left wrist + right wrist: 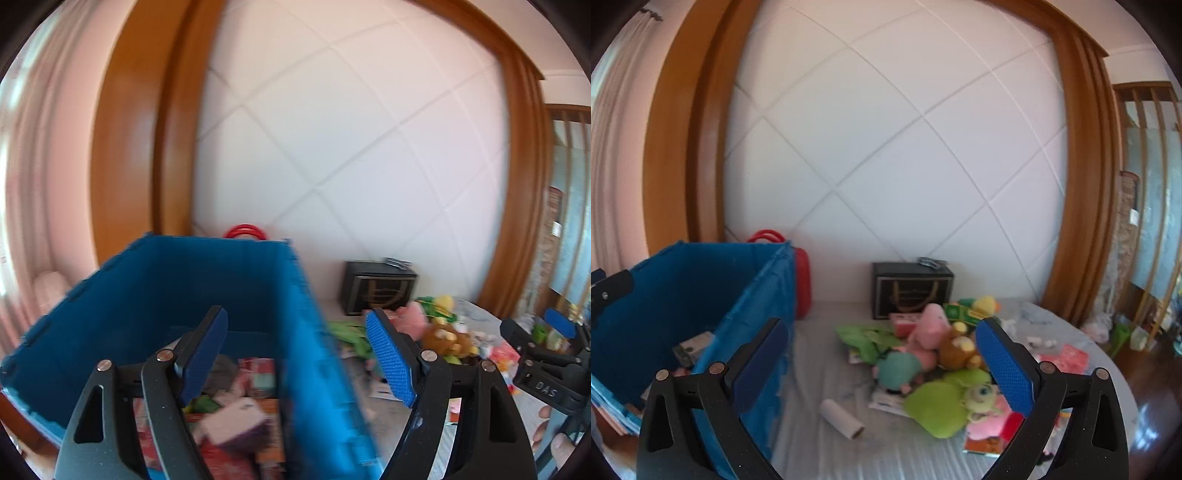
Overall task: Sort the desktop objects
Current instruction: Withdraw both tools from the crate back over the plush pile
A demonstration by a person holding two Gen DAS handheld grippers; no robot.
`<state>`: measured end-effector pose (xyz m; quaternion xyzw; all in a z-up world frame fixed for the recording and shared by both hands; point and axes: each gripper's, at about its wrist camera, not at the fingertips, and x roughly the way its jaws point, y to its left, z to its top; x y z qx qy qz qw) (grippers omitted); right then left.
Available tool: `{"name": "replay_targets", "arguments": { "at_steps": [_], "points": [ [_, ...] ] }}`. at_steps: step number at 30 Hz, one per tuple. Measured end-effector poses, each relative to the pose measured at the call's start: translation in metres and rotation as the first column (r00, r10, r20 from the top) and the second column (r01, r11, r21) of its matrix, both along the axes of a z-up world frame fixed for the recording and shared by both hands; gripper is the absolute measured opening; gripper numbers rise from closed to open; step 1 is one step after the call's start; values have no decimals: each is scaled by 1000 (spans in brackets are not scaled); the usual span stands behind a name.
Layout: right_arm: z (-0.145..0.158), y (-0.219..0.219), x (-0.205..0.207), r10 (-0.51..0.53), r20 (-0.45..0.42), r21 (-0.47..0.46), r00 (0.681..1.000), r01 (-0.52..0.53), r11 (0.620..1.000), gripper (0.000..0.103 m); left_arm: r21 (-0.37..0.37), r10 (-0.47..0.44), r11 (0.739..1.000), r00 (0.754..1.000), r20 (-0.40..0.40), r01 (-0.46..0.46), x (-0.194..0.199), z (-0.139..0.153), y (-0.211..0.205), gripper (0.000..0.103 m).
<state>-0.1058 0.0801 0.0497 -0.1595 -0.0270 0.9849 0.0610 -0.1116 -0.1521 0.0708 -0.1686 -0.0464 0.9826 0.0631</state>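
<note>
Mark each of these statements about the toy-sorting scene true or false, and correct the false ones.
1. Both tongs, left tongs and right tongs, are open and empty. True.
2. The blue bin is empty. False: it holds packets and boxes.
3. A paper roll lies on the table. True.
4. The black box stands in the bin. False: it stands on the table by the wall.
5. The pink plush is gripped. False: it rests in the toy pile.

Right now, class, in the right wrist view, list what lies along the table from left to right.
Blue plastic crate → white cardboard tube → teal round plush → brown plush bear → pink paper packet.
</note>
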Motion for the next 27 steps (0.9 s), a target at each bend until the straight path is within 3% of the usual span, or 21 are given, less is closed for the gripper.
{"name": "replay_targets", "arguments": {
  "at_steps": [4,8,14,18,23,27],
  "points": [
    [-14,66,8,-120,37,6,992,120,993,103,-23,-79,997,997,4,79,-6,-2,57,78],
    [-41,141,3,-199,128,-5,972,202,979,103,-42,-133,990,990,51,135,-25,-22,121,78],
    [-93,240,-16,-174,277,-21,945,187,982,103,2,-138,990,969,206,141,-65,-82,202,78],
    [-127,297,-27,-157,339,-12,928,171,985,103,-8,-69,997,952,299,74,-82,-122,239,78],
    [-160,351,-38,-137,431,-51,892,175,983,103,-35,-72,995,923,377,91,-95,-153,282,78],
    [-169,379,-39,-165,456,-70,875,220,973,103,-72,-101,987,905,413,143,-107,-176,312,78]
  ]
}}
